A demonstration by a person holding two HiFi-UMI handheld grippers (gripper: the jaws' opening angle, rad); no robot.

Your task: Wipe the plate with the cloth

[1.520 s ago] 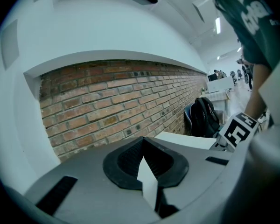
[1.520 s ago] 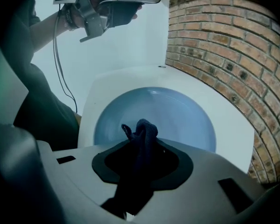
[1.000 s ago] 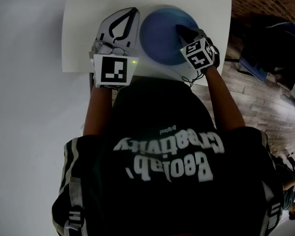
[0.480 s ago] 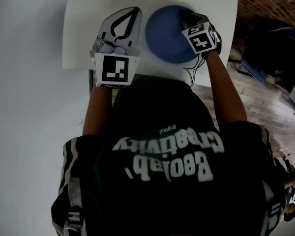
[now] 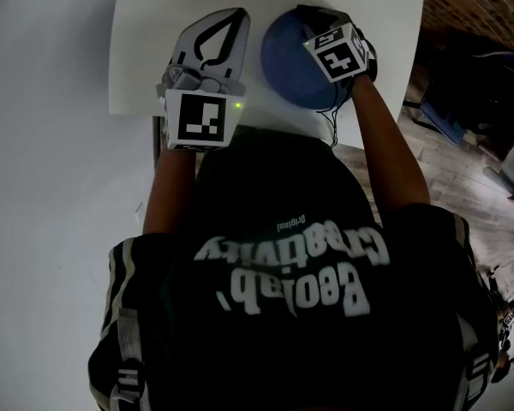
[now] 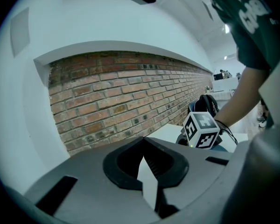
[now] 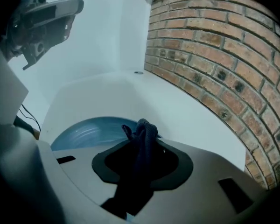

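Right gripper view, closest in: the right gripper (image 7: 143, 143) has its jaws clamped on the dark cloth (image 7: 142, 129), with only a small tuft poking out mid-frame. Just past it, left of centre, the blue plate (image 7: 88, 127) sits on the white table (image 7: 186, 120). The left gripper (image 6: 143, 146) is closed on nothing, beside the plate. Nothing's steadying the plate, so I reckon a hard wipe could shove it or scrape the jaws on it.
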